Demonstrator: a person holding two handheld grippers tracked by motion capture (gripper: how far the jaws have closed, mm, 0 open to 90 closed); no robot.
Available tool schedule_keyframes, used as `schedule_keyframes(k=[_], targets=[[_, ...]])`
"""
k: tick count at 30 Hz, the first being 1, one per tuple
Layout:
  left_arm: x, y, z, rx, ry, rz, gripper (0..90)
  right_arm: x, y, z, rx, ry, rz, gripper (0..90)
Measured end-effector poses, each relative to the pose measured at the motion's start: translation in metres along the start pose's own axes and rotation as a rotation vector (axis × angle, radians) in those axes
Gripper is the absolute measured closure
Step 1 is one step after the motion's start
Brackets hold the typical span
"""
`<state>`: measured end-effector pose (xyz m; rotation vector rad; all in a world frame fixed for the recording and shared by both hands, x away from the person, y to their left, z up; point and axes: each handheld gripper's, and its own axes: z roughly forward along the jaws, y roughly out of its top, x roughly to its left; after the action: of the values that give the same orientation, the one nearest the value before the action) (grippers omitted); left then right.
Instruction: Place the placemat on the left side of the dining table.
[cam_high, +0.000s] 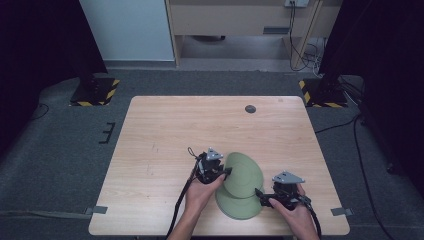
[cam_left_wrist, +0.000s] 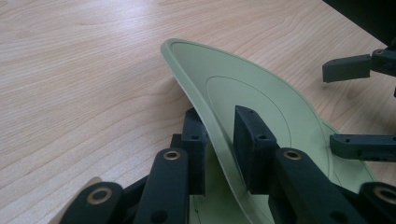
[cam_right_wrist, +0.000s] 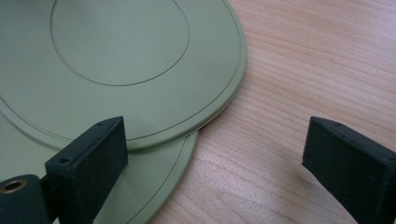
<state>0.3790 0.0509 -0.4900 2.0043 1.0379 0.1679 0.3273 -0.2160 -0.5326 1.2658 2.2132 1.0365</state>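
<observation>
Two plates: both pale green, stacked off-centre on the near right part of the table (cam_high: 165, 130), between the two hands.
Upper plate (cam_high: 243, 172): tilted, its left rim lifted off the lower plate (cam_high: 235, 206), its right side resting on it.
Left gripper (cam_left_wrist: 219, 140): jaws drawn in on the raised rim of the upper plate, one pad under it, one on its face — a pinch on the edge alone.
Right gripper (cam_right_wrist: 212, 149): jaws spread wide, nothing between them; low over the wood at the right edge of the stack, one jaw above the plate rims, the other above bare table.
Step in hand (judged): lifting the upper plate off the stack by its rim.
Risk 1: the grip sits on a thin, smooth rim — the plate could pivot or slip out if raised fast.
Risk 2: the resting edge may drag on the lower plate and push it toward the near table edge, which is close.
Risk 3: the right jaws stand close to the stack; a swing of the tilted plate could strike them.
Surface: light wood-grain tabletop, a small dark round disc (cam_high: 250, 109) near the far edge.
Room: grey carpet, black-and-yellow hazard tape (cam_high: 112, 90) at the stand bases, loose cables (cam_high: 300, 52) by a wooden bench.
</observation>
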Motion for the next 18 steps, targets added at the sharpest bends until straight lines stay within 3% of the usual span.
schedule_keyframes(k=[11, 18], targets=[[-0.0002, 0.0001, -0.0006, -0.017, -0.003, -0.012, 80.0, -0.0010, -0.0005, 0.0003, 0.001, 0.006, 0.012, 6.8], [-0.0003, 0.0013, -0.0031, -0.041, -0.029, -0.039, 84.3, -0.0060, -0.0013, -0.0002, -0.014, 0.018, 0.066, 8.2]])
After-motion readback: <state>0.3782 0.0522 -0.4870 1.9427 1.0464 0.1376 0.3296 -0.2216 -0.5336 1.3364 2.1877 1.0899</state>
